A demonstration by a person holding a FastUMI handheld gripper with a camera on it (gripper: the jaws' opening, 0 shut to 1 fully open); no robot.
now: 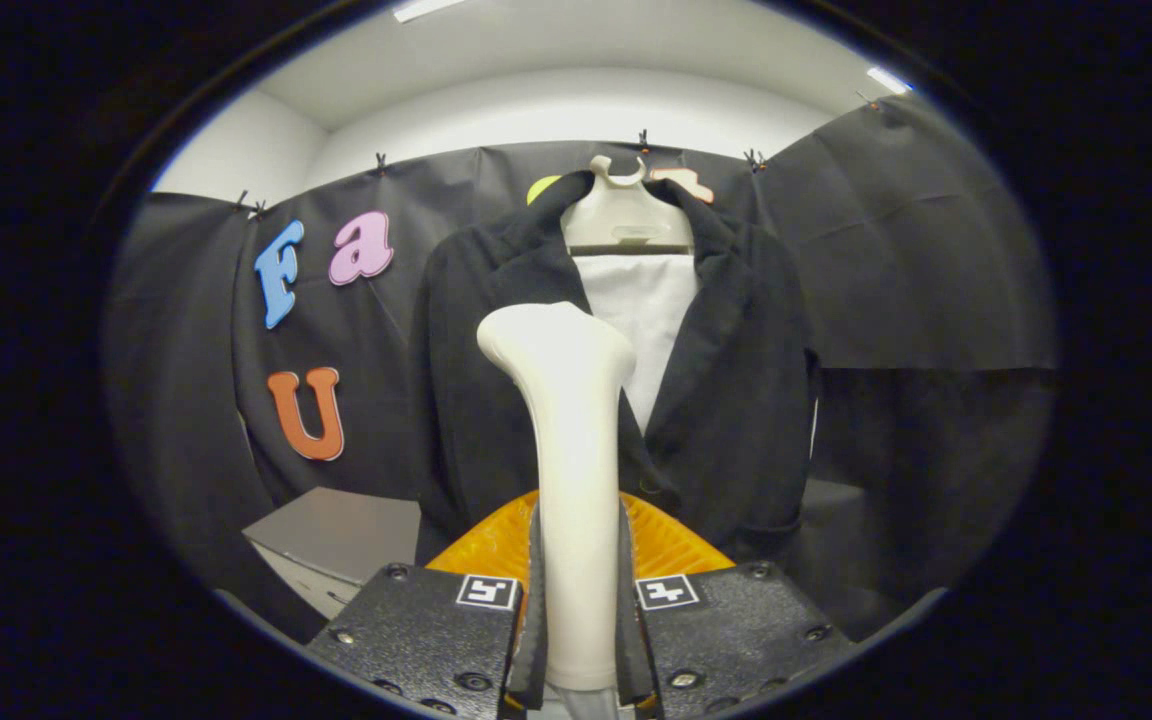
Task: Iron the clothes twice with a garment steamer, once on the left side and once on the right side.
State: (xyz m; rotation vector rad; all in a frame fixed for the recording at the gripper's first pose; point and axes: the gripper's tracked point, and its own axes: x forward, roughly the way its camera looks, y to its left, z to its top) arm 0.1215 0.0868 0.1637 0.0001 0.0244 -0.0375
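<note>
A white garment steamer (571, 440) stands upright between my fingers, its head tilted a little to the left. My gripper (578, 600) is shut on its handle, both fingers pressing its sides. Beyond the steamer hangs a black jacket (736, 400) on a pale hanger (626, 215), open at the front over a white panel (646, 310). The steamer head is in front of the jacket's left front, just left of the white panel; whether it touches the cloth cannot be told.
A grey box or table corner (336, 535) sits low to the left of the jacket. Black cloth (916, 260) walls the booth on all sides. The jacket's lower hem is hidden behind my fingers.
</note>
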